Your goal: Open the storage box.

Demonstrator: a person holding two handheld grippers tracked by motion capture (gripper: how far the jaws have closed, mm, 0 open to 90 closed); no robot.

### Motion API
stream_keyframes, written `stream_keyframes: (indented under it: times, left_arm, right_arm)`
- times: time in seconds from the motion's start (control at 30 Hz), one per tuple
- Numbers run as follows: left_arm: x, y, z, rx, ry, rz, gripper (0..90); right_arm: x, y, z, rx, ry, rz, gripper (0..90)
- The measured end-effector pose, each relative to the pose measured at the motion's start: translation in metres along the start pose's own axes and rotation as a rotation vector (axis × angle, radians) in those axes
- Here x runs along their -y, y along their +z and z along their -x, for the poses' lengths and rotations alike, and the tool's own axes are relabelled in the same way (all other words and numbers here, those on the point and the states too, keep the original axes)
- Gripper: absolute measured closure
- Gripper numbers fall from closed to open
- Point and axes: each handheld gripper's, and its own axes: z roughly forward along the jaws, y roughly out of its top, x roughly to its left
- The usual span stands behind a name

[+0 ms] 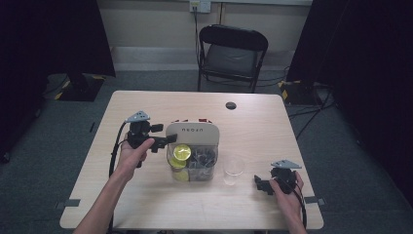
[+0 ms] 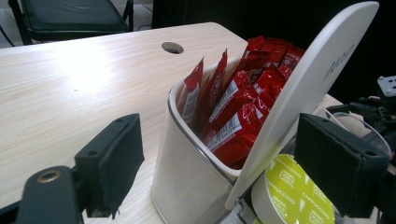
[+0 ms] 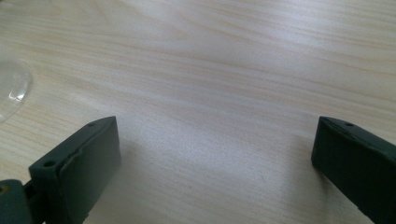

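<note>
A white organiser box (image 1: 192, 132) stands mid-table, its lid panel (image 2: 303, 88) raised. Its back compartment holds several red sachets (image 2: 238, 107). A yellow-green capsule (image 1: 182, 152) marked cappuccino (image 2: 299, 196) lies in the clear front compartment, beside dark capsules (image 1: 203, 157). My left gripper (image 1: 168, 140) is open at the box's left side, its jaws spread around the corner of the white compartment (image 2: 187, 177). My right gripper (image 1: 259, 184) rests open near the table's front right, over bare wood (image 3: 210, 116). A clear glass (image 1: 234, 169) stands between the box and my right gripper.
The light wood table (image 1: 146, 195) has a round cable hole (image 1: 231, 105) at the back. A black folding chair (image 1: 231, 53) stands behind the table. The glass's rim (image 3: 11, 86) shows at the left in the right gripper view.
</note>
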Motion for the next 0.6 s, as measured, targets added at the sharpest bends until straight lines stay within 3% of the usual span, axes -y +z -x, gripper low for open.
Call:
stream_keyframes:
  times: [0.43, 0.6]
  left_arm:
    - [-0.0002, -0.0005, 0.0000, -0.009, -0.004, -0.015, 15.2]
    - [-0.0004, 0.0010, -0.0003, -0.006, -0.005, -0.025, 15.1]
  right_arm:
    - [0.0003, -0.0009, -0.0013, -0.013, -0.009, 0.006, 3.1]
    - [-0.0005, -0.0039, -0.0021, -0.022, -0.009, 0.019, 15.6]
